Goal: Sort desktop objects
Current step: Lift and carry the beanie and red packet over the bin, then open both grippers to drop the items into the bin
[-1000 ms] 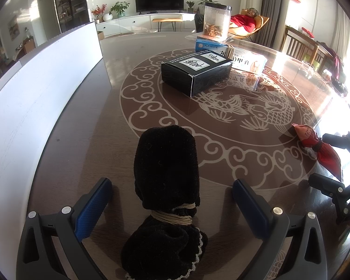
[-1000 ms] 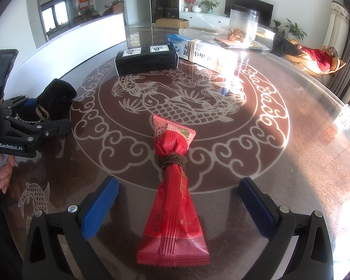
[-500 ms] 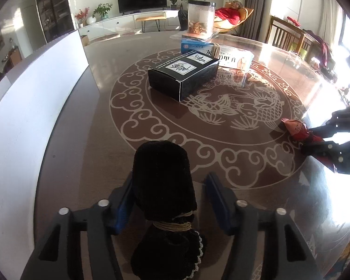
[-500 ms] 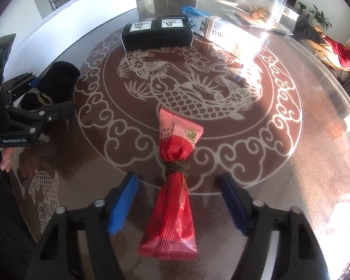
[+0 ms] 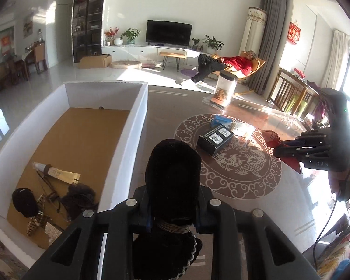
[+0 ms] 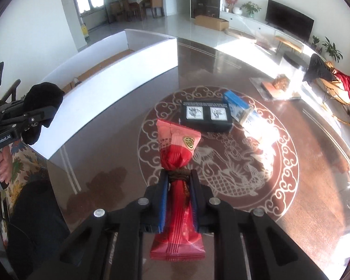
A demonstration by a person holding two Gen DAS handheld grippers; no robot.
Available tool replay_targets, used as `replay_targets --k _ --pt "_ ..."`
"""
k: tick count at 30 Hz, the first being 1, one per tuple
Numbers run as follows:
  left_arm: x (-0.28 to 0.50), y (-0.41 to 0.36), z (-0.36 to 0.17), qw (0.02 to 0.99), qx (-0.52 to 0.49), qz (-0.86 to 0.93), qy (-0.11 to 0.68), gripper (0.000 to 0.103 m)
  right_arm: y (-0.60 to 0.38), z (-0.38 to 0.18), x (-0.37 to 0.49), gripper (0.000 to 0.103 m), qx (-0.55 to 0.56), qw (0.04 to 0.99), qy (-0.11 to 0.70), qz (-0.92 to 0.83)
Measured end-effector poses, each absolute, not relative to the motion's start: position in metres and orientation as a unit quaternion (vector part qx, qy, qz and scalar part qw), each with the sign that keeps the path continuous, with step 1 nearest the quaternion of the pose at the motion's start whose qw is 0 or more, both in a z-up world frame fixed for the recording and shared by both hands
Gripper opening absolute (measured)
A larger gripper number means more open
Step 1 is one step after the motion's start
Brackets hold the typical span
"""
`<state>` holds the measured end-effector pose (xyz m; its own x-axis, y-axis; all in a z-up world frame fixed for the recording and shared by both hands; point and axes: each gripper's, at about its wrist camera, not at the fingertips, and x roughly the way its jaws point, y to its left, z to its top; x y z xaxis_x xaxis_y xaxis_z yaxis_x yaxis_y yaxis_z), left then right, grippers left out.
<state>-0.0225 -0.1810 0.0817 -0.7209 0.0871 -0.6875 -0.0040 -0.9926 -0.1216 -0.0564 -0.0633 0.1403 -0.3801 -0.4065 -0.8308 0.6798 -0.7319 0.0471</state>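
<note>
My left gripper (image 5: pixel 173 206) is shut on a black velvet pouch (image 5: pixel 172 172) tied with cord, held in the air beside the right wall of the white box (image 5: pixel 137 126). My right gripper (image 6: pixel 178 186) is shut on a red snack packet (image 6: pixel 177 156), pinched just below its knotted neck and lifted above the table. In the right wrist view the left gripper (image 6: pixel 38 119) with the black pouch (image 6: pixel 43 100) shows at the far left. The right gripper (image 5: pixel 289 145) and the red packet (image 5: pixel 271 136) appear at the right edge of the left wrist view.
The white box holds a cream tube (image 5: pixel 56 171), a black pouch (image 5: pixel 24 201) and a brown pouch (image 5: pixel 78 197). On the patterned round table (image 6: pixel 256 182) lie a black carton (image 6: pixel 206 115), a blue-and-white carton (image 6: pixel 238 107) and a clear jar (image 5: pixel 225 88). A person reclines in a chair (image 5: pixel 224 64).
Both grippers shut, the left on the black pouch and the right on the red packet. Both then rose from the table, and the inside of the white box came into view.
</note>
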Motion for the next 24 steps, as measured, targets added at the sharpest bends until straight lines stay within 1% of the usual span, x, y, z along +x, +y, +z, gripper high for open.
replay_targets --k 4,7,9,12,14,15,16,17,18,19,21,23,24 --pt "-0.028 -0.268 0.084 -0.06 -0.401 0.912 -0.067 0.025 -0.155 0.184 -0.055 0.018 0.4 0.402 0.13 -0.814" --pt "-0.028 -0.321 0.075 -0.121 -0.421 0.896 -0.074 0.025 -0.233 0.2 -0.055 0.018 0.382 0.452 0.102 -0.8" --pt "-0.026 -0.345 0.062 -0.142 -0.436 0.884 -0.089 0.025 -0.282 0.199 -0.054 0.018 0.377 0.476 0.088 -0.79" --pt "-0.025 -0.361 0.04 -0.152 -0.459 0.87 -0.095 0.025 -0.343 0.174 -0.055 0.018 0.391 0.505 0.068 -0.767" --pt "-0.026 -0.367 0.027 -0.173 -0.472 0.859 -0.099 0.032 -0.373 0.151 -0.054 0.019 0.403 0.51 0.073 -0.756" --pt "-0.026 -0.371 0.022 -0.187 -0.477 0.853 -0.101 0.046 -0.385 0.139 -0.054 0.021 0.413 0.512 0.074 -0.749" --pt "-0.025 -0.373 0.018 -0.197 -0.478 0.85 -0.101 0.067 -0.395 0.128 -0.055 0.039 0.429 0.512 0.076 -0.741" --pt "-0.023 -0.374 0.018 -0.207 -0.472 0.852 -0.098 0.076 -0.402 0.117 -0.058 0.054 0.45 0.507 0.077 -0.731" --pt "-0.018 -0.374 0.02 -0.216 -0.46 0.856 -0.092 0.087 -0.406 0.109 -0.059 0.075 0.464 0.499 0.076 -0.728" --pt "-0.014 -0.373 0.023 -0.22 -0.449 0.861 -0.088 0.088 -0.404 0.107 -0.06 0.077 0.464 0.494 0.071 -0.732" --pt "-0.008 -0.37 0.029 -0.215 -0.436 0.869 -0.091 0.088 -0.391 0.112 -0.058 0.077 0.445 0.503 0.056 -0.739" --pt "0.0 -0.361 0.038 -0.215 -0.419 0.878 -0.09 0.088 -0.371 0.119 -0.057 0.078 0.426 0.502 0.058 -0.75" --pt "0.003 -0.353 0.044 -0.211 -0.409 0.884 -0.086 0.088 -0.356 0.123 -0.056 0.08 0.415 0.5 0.06 -0.758"
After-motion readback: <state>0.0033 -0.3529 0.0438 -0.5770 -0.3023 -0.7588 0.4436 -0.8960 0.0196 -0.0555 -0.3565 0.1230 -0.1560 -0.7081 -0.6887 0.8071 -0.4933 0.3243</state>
